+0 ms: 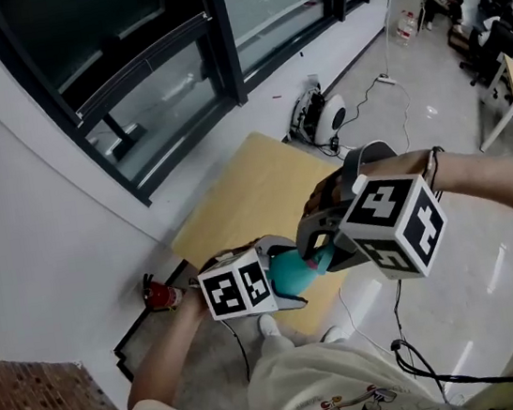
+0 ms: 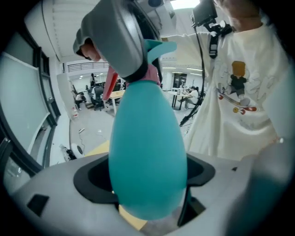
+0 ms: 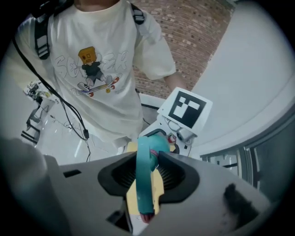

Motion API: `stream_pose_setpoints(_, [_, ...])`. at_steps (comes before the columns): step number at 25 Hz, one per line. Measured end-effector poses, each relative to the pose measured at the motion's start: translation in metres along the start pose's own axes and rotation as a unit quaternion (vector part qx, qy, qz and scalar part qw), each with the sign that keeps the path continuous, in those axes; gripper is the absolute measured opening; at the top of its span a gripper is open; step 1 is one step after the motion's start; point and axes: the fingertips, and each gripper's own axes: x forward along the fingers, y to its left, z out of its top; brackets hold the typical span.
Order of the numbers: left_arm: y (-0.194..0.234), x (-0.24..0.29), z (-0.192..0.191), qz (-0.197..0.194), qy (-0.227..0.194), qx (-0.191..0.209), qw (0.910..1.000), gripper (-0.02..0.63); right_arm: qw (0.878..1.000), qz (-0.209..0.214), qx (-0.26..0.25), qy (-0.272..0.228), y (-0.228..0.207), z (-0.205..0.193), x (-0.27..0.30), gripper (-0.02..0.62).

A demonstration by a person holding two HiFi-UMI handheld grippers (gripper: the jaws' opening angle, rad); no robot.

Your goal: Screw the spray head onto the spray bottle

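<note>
Left gripper (image 2: 147, 182): jaws clamped on the lower body of the teal, egg-shaped plastic spray bottle (image 2: 147, 152), one dark pad on each side.
Right gripper (image 3: 147, 179): jaws closed on the teal plastic spray head with a pink trigger (image 3: 142, 161) – the ribbed pads press on it from both sides.
Bottle and head: held in the air between the two grippers, above the near edge of the yellow wooden tabletop (image 1: 254, 190); the head sits at the bottle's narrow top.
Thread: how far the head is screwed on cannot be told – a grey finger of the right gripper covers the neck.
Marker cubes: the left (image 1: 235, 289) sits lower, the right (image 1: 394, 227) higher.
</note>
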Motion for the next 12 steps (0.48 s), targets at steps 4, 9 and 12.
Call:
stream_pose_setpoints(4, [0.02,-0.001,-0.001,0.085,-0.006,-0.035,0.9957,0.428,0.997,-0.009,0.07,-0.01,-0.008,-0.012,0.0,0.13])
stream_pose_setpoints(9, [0.052,-0.014,-0.012,0.22,0.023,-0.072,0.9725,0.428,0.984,-0.023,0.173,-0.035,-0.031,-0.023,-0.001,0.129])
stream_pose_setpoints(12, [0.07,-0.027,-0.016,0.316,0.045,-0.083,0.9442,0.428,0.97,-0.033,0.235,-0.05,-0.042,-0.026,-0.005,0.129])
